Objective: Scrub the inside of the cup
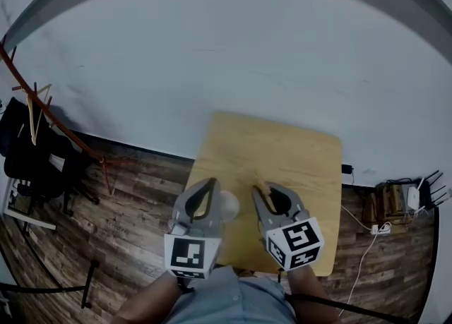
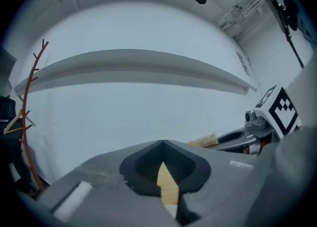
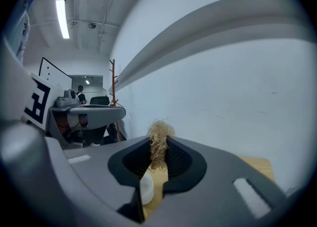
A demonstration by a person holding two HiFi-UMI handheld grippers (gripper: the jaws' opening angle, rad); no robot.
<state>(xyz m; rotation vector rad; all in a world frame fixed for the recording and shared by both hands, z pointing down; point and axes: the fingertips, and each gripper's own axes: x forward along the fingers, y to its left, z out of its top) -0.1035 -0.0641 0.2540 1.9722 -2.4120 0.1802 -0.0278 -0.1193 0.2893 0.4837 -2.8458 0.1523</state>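
Open the shut, empty left gripper (image 1: 210, 183) to pinch the probably light, stiff, slick cup (image 1: 228, 205) by its rim, with right gripper (image 1: 266, 190) clamped on soft scrubber (image 3: 159, 137).

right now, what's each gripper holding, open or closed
Left gripper: fingers closed, holding nothing.
Right gripper: fingers closed on a straw-coloured fibrous scrubbing tuft.

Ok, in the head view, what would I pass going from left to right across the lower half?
Reddish coat rack → left gripper → white cup → right gripper, shut on the brush → white power strip → wooden box with the router. The table lies under both grippers, so it is left out.
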